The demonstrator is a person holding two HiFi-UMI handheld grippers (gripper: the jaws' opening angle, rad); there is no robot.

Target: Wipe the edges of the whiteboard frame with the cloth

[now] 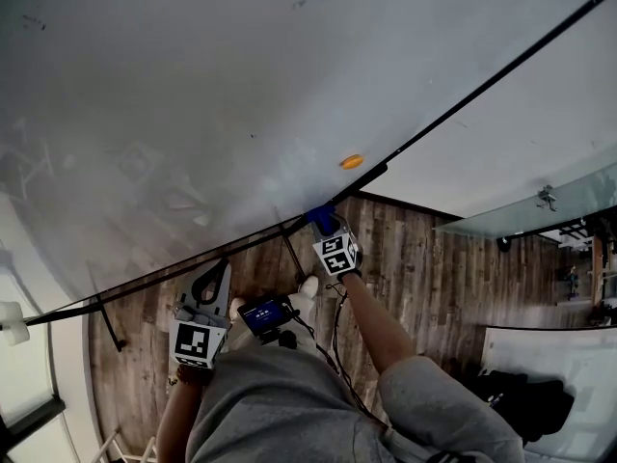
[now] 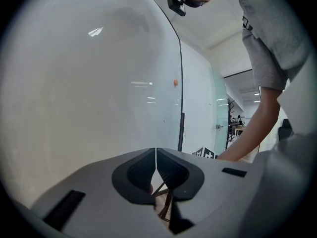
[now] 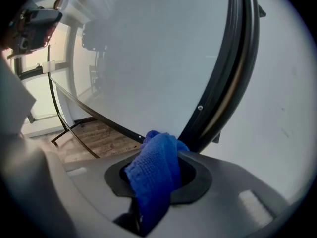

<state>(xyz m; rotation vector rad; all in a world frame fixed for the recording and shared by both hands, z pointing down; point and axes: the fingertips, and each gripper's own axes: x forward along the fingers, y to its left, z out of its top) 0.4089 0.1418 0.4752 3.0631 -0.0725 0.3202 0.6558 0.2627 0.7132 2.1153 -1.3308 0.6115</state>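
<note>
1. Cloth (image 3: 153, 177), pinched in the fingers of the right gripper (image 3: 157, 157), sat at the frame (image 3: 230, 78), lower centre.
2. Its loose bunch could have slid off that thin edge.
3. Fingers of the left gripper (image 2: 156, 157) were together, empty.

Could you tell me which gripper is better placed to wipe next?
The right gripper: shut on the blue cloth beside the whiteboard frame; the left gripper is shut and empty.

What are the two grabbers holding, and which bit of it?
The right gripper pinches the blue cloth, bunched up, around its middle; cloth sticks out both ways past the jaws. The left gripper is shut on nothing.
</note>
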